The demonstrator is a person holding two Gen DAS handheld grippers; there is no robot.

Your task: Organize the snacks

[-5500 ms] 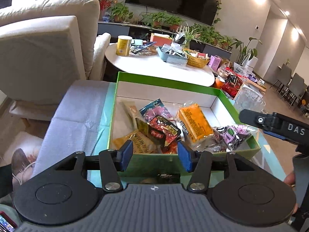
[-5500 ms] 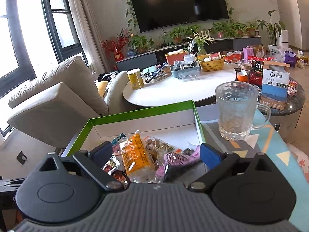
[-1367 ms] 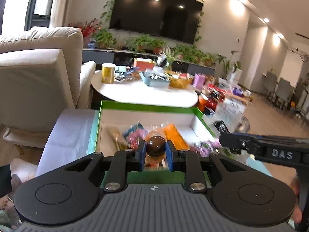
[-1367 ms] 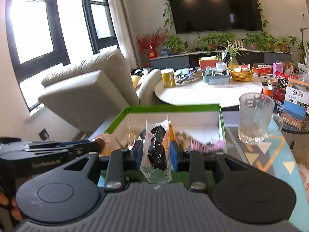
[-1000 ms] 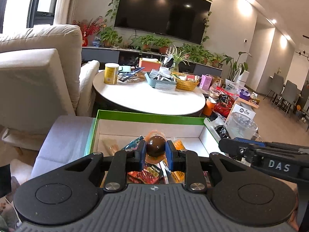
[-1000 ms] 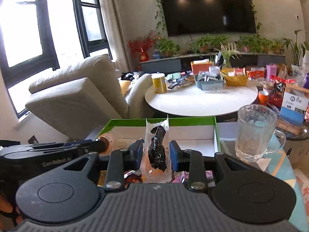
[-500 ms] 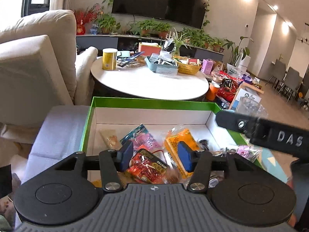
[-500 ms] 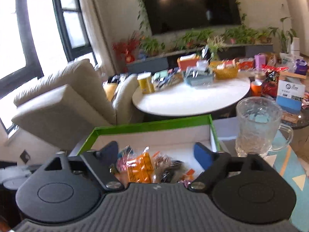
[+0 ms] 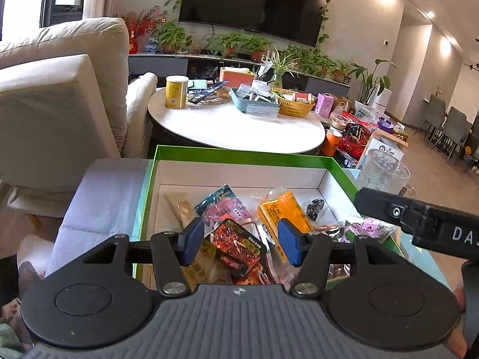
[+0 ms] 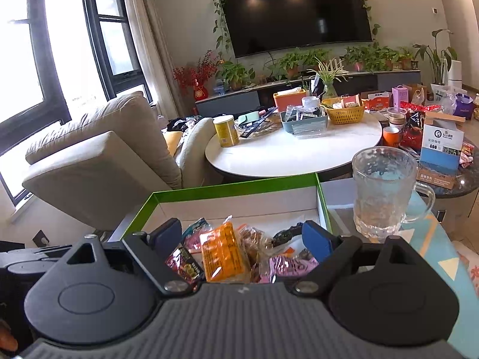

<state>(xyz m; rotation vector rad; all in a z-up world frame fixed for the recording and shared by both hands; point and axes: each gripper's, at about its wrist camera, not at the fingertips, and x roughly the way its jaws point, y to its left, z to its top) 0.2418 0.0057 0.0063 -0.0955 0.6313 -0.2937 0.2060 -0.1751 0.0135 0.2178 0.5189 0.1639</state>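
Observation:
A green-rimmed box (image 9: 239, 151) with a white inside holds several snack packets. Among them are an orange packet (image 9: 284, 211), a red-and-black packet (image 9: 238, 243) and a clear packet with a dark snack (image 9: 314, 206). My left gripper (image 9: 241, 240) is open and empty above the box's near side. My right gripper (image 10: 242, 239) is open and empty over the box (image 10: 233, 187), with the orange packet (image 10: 223, 251) between its fingers but not held. The right gripper's body shows at the right in the left wrist view (image 9: 419, 218).
A glass mug (image 10: 384, 191) stands just right of the box. Behind the box is a round white table (image 10: 293, 149) with a yellow can (image 10: 226, 131), baskets and boxes. A beige sofa (image 10: 98, 155) is at the left.
Both grippers have opened. The left let go of the round brown snack and the right let go of the clear packet with the dark snack; both now lie in the box.

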